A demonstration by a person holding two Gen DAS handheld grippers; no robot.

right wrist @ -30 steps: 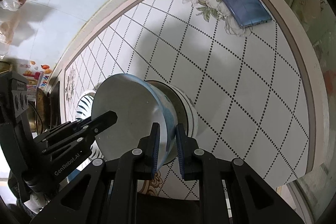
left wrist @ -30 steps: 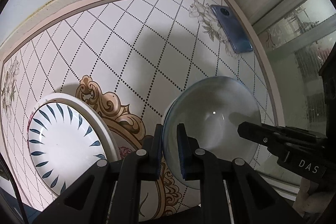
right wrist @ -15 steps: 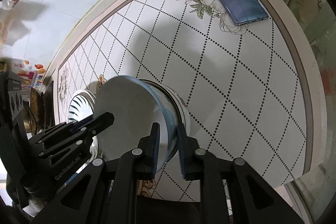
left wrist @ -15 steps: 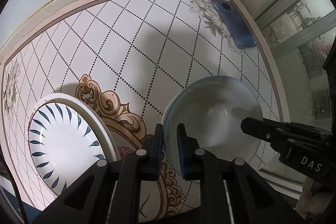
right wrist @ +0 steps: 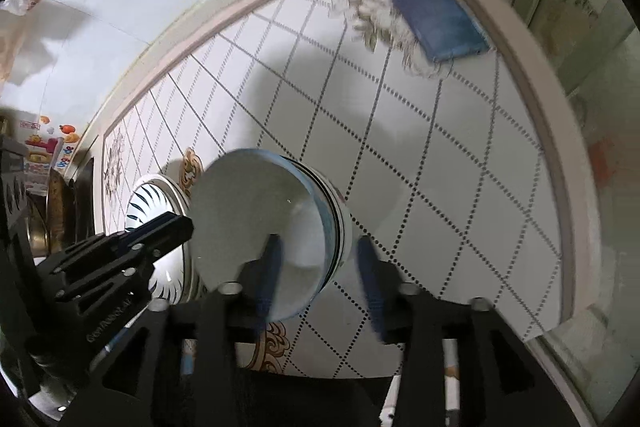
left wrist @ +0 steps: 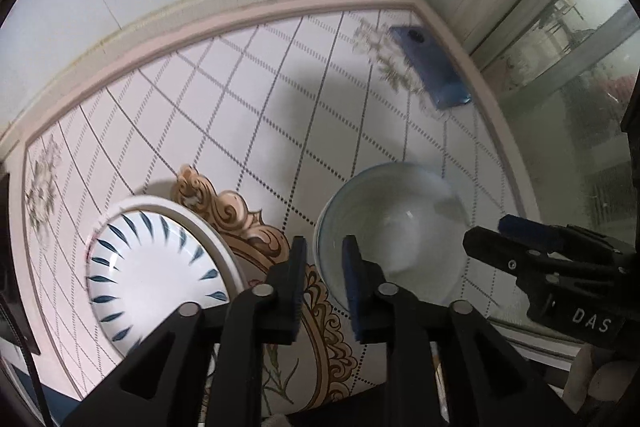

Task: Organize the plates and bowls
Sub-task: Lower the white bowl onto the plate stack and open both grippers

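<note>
in the left wrist view the left tongs (left wrist: 323,269) sit at the lower middle, their pads a narrow gap apart with the near rim of the bowl (left wrist: 394,233) between them; whether they touch it i cannot tell. the bowl rests on the bench (left wrist: 248,115) right of centre. the plate (left wrist: 156,271), white with blue strokes, lies at the lower left, apart from the bowl. the right tongs (left wrist: 490,241) reach in from the lower right edge, near the bowl's far side.

in the right wrist view the right tongs (right wrist: 320,283) stand wide apart, straddling the bowl's (right wrist: 256,227) rim without gripping. a phone (right wrist: 434,19) lies in the upper right corner of the bench, well apart.
</note>
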